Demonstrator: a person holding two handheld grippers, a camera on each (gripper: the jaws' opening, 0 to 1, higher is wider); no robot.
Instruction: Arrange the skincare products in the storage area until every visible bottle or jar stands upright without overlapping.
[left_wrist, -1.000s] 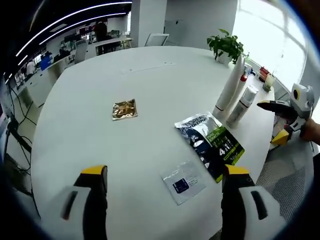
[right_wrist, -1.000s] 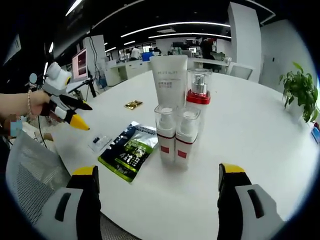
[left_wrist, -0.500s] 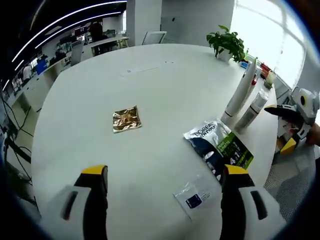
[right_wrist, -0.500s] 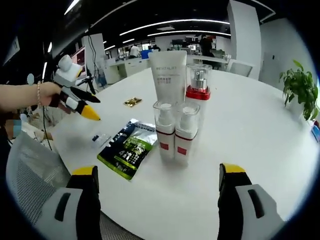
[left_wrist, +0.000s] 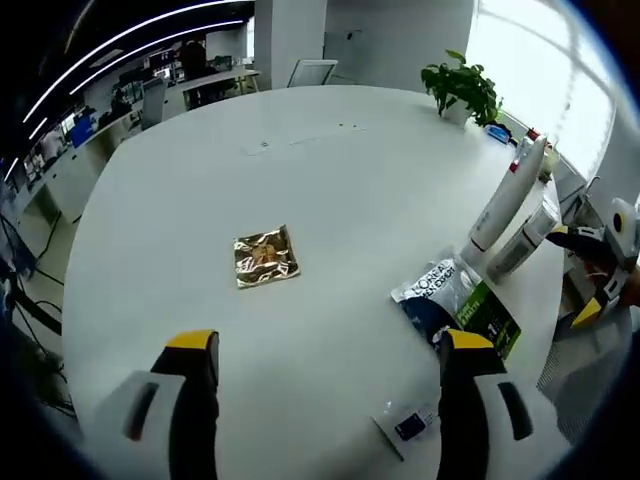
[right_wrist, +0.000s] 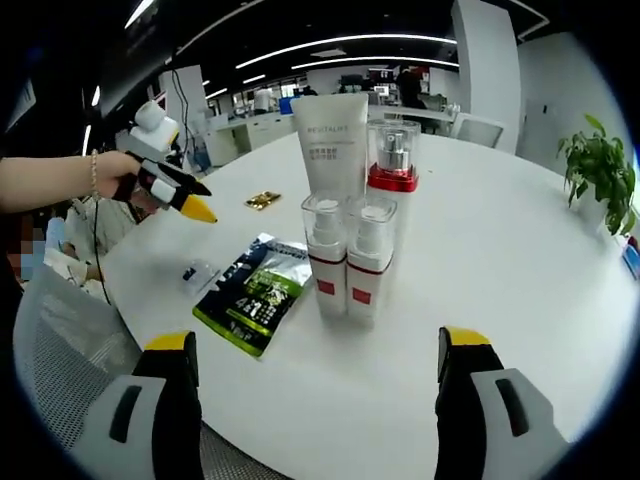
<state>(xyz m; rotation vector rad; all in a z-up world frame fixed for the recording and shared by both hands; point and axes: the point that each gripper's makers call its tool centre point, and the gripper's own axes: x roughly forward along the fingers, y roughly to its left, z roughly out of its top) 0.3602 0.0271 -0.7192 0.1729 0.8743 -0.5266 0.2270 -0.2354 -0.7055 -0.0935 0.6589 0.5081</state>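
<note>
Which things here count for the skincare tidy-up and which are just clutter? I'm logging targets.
Job:
white tube
red-collared pump bottle
two small pump bottles
green-black sachet
gold sachet
small clear sachet

Lying about:
potted plant
mesh chair

We see a white table (left_wrist: 330, 190), a gold sachet (left_wrist: 265, 257), a green-and-black pouch (right_wrist: 253, 296), a white tube (right_wrist: 333, 150), and clear red-banded bottles (right_wrist: 346, 268).
</note>
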